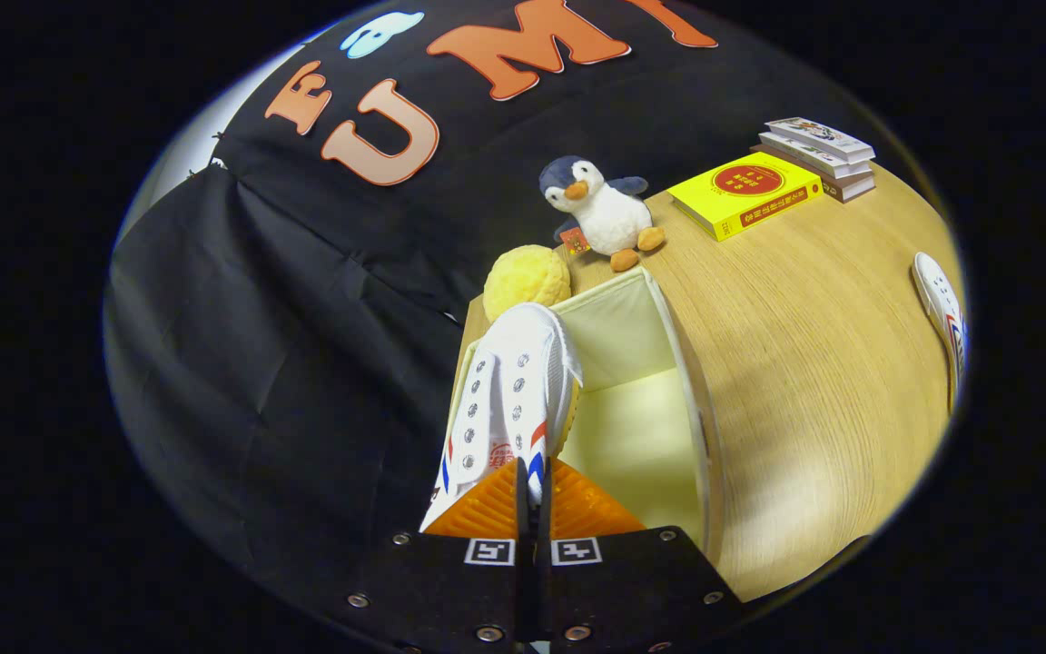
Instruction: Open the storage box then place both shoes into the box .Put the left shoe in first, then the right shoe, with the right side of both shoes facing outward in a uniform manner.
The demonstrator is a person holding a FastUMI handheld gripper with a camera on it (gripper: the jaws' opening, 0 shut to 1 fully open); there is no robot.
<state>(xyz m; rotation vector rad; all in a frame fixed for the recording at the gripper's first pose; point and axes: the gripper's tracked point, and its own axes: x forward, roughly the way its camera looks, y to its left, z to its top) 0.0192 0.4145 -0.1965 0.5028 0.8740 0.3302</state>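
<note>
we see the gripper nearest, its two fingers nearly together and clamped on the thin side wall of a white shoe with red and blue stripes and metal eyelets. the shoe points away from the fingers, toe far, and hangs over the left edge of the storage box. the box is open on top, pale cream fabric inside, its bare floor visible just ahead and right of the fingers. whether the shoe touches the box rim, we cannot tell.

the box sits on a light wood-grain table, which spreads to the right of the box and beyond it. near the table's right edge, well apart from the box, lies the second shoe, white with the same stripes.

just beyond the box's far wall sits a yellow fuzzy ball, and beside it a plush penguin, upright. farther right lies a yellow book flat on the table, then a small stack of books just behind it.

behind and to the left hangs black cloth, creased, as the booth wall; a pale strip of wall shows past its upper left.
</note>
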